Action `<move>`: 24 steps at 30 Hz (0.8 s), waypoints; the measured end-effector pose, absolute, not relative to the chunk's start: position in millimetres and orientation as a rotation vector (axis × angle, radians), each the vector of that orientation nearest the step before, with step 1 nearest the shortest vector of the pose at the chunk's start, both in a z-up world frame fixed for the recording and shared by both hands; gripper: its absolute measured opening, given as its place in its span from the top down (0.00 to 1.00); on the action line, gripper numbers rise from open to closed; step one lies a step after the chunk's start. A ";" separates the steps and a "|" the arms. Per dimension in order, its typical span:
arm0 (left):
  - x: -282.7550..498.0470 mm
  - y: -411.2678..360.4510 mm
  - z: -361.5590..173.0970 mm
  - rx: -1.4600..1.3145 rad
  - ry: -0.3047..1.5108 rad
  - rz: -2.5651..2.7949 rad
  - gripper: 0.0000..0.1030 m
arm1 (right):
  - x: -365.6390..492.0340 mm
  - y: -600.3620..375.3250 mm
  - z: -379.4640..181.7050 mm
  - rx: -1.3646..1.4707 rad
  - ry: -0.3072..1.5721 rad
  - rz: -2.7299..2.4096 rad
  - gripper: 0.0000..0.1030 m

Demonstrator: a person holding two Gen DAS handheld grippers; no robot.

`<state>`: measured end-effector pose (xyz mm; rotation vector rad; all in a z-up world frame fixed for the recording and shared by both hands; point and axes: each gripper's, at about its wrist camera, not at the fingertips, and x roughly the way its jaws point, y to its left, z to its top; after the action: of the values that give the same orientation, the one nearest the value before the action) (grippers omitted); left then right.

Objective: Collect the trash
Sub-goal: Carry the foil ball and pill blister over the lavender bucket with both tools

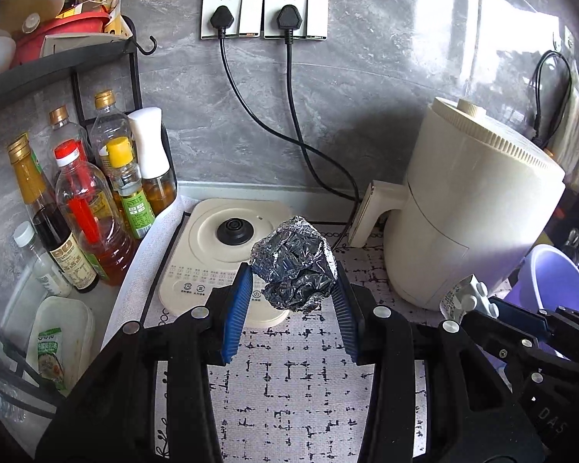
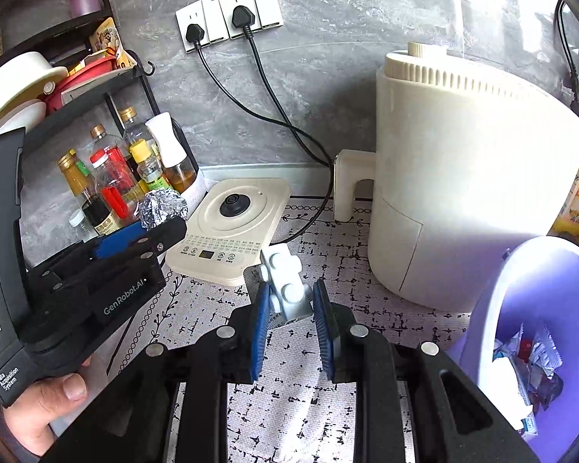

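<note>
My left gripper [image 1: 289,277] is shut on a crumpled ball of aluminium foil [image 1: 295,264], held above the patterned mat. The same foil ball [image 2: 162,206] shows in the right wrist view at the tip of the left gripper [image 2: 154,227], which a hand [image 2: 46,405] holds. My right gripper [image 2: 291,293] is shut on a white blister pack [image 2: 287,281] with round bumps; that pack [image 1: 467,297] also peeks in at the right of the left wrist view. A purple bin [image 2: 540,308] with wrappers inside stands at the right.
A cream air fryer [image 2: 463,177] stands at the back right, and a cream kettle base [image 2: 231,227] lies on the mat [image 2: 289,405]. Several oil and sauce bottles [image 1: 85,208] crowd the left under a black rack [image 1: 58,61]. Two plugged cords [image 1: 289,115] hang from wall sockets.
</note>
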<state>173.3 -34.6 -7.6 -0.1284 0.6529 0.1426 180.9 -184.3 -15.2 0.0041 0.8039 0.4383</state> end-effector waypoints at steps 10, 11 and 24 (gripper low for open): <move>165.0 -69.9 22.2 -0.111 0.598 0.047 0.60 | 154.3 -232.7 26.6 0.058 0.735 0.345 0.77; 165.2 -73.2 24.3 -0.110 0.595 0.037 0.60 | 152.1 -238.1 29.2 0.064 0.730 0.334 0.77; 168.9 -136.2 39.8 -0.064 0.573 -0.121 0.60 | 131.1 -300.9 43.8 0.119 0.689 0.183 0.77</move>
<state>168.9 -136.2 39.8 -0.0637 0.5730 -0.1206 131.1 -300.9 43.8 0.1193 0.6887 0.1832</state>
